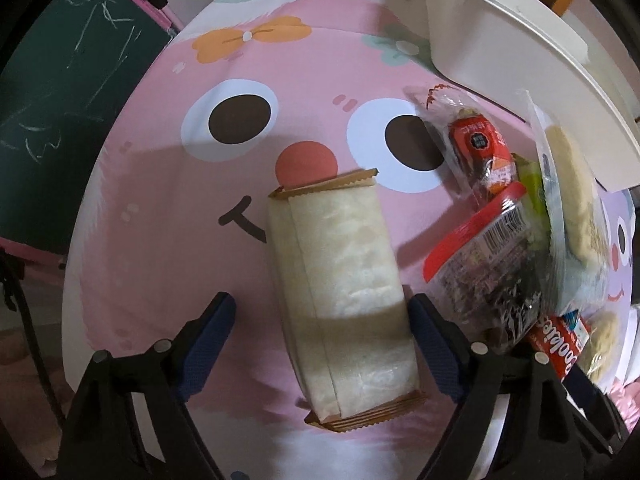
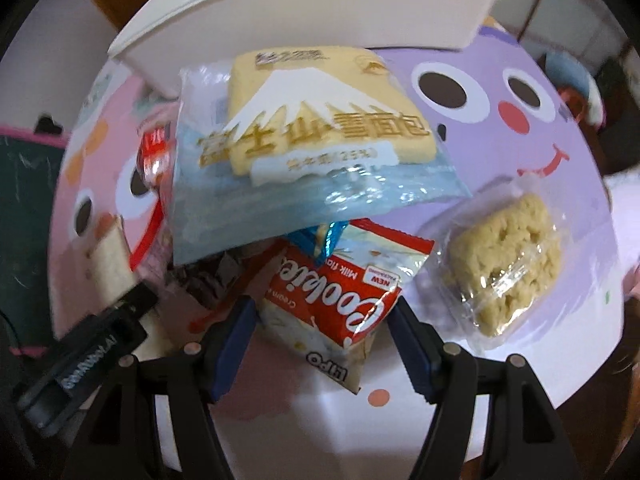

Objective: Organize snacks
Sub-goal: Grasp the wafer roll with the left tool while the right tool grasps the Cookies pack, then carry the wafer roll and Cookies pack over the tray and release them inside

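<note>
A long pale cake roll (image 1: 340, 264) in clear wrap with brown crimped ends lies on the pink cartoon tablecloth (image 1: 160, 200). My left gripper (image 1: 320, 300) points down over it, open. Its right finger sits against the wrap and its left finger stands off with a gap. In the right wrist view, a red and white cookie packet (image 2: 340, 308) lies between the fingers of my right gripper (image 2: 323, 304). That gripper is open, and both pads are close to the packet's edges. A blue-white bread packet (image 2: 312, 120) overlaps the cookie packet's far end.
A white bin (image 2: 320, 8) stands at the back of the table. A red sausage packet (image 1: 480, 148), a dark snack packet with a red edge (image 1: 488, 272) and a clear-wrapped crumbly cake (image 2: 504, 264) lie around. A green chalkboard (image 1: 60, 100) stands off the table's left edge.
</note>
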Demonstrator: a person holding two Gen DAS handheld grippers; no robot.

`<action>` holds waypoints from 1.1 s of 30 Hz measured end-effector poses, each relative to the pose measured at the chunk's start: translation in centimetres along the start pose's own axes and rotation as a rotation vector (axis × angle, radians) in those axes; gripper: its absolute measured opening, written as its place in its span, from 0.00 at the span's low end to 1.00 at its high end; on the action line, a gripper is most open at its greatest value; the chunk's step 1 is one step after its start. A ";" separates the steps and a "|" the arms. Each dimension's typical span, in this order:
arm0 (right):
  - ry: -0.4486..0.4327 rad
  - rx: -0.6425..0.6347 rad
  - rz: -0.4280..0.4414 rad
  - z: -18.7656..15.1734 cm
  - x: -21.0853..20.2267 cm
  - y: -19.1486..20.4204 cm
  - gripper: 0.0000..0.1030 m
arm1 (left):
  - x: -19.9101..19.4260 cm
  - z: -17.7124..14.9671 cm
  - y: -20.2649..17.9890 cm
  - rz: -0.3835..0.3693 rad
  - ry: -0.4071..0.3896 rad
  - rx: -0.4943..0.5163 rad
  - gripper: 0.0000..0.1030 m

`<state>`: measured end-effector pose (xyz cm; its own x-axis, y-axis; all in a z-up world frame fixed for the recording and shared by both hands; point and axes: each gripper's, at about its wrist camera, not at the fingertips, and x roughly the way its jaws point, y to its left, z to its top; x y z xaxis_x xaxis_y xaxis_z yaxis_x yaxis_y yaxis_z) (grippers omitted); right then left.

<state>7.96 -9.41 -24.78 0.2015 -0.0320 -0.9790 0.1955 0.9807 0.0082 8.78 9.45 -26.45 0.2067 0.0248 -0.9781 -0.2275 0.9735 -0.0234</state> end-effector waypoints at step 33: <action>-0.183 -0.081 0.152 -2.5 -11.8 -5.0 0.47 | -13.1 -1.6 -1.0 -0.125 -0.166 0.144 0.51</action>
<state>2.17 -13.49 -13.79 0.3944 0.0894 -0.9146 0.0736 0.9890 0.1284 4.79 7.79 -13.96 0.3804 -0.0720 -0.9220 -0.0547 0.9935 -0.1001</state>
